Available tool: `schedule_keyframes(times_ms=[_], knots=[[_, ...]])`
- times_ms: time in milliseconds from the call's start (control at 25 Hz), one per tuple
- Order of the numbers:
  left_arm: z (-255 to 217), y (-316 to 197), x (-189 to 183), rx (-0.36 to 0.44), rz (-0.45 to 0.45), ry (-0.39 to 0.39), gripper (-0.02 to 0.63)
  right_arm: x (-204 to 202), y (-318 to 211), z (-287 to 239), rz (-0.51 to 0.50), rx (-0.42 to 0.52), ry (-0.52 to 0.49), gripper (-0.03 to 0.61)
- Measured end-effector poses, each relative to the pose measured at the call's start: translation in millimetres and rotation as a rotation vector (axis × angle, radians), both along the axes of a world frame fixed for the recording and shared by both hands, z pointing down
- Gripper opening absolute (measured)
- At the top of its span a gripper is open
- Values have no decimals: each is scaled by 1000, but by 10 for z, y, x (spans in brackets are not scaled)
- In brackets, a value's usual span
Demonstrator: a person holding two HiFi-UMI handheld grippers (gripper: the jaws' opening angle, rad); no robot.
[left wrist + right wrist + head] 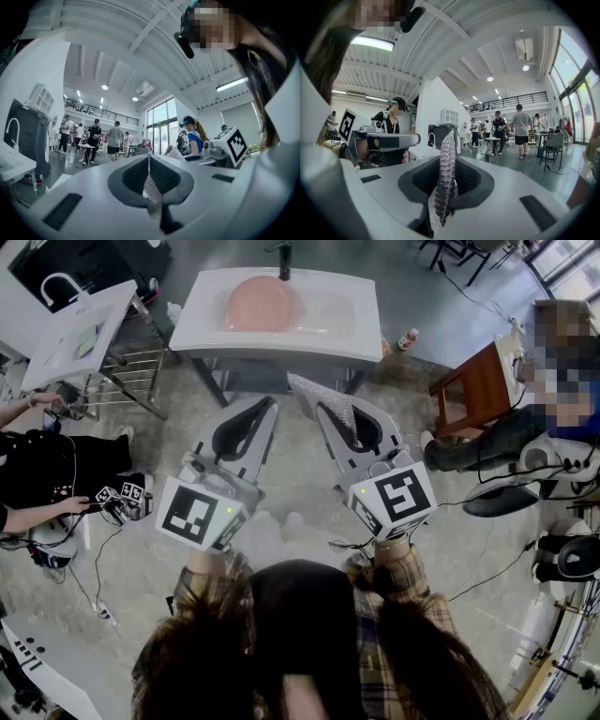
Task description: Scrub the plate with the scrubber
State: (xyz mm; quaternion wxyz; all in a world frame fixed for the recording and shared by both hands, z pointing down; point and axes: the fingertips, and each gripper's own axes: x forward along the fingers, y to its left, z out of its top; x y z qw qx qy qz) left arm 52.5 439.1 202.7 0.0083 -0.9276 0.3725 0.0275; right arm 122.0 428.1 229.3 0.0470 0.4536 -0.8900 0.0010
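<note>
Your right gripper is clamped on the translucent, knobbly-textured scrubber sheet, which sticks out edge-up past the jaw tips toward 11 o'clock. It looks thin, light and floppy, so it will likely fold under pressure; grip it deep and keep only a short edge free. Your left gripper has its jaws pressed together, with nothing in them. The round pink plate lies at 12 o'clock in the white sink basin, well apart from both grippers. It looks stiff, smooth and probably slippery, so brace its rim.
</note>
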Motion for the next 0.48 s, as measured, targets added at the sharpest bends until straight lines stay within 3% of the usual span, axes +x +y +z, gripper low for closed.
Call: schedule_keyframes(times_ms=[480], knots=[[63,115,23,0,-46,-3,21,87,86,125,-7,-19,-14,84]])
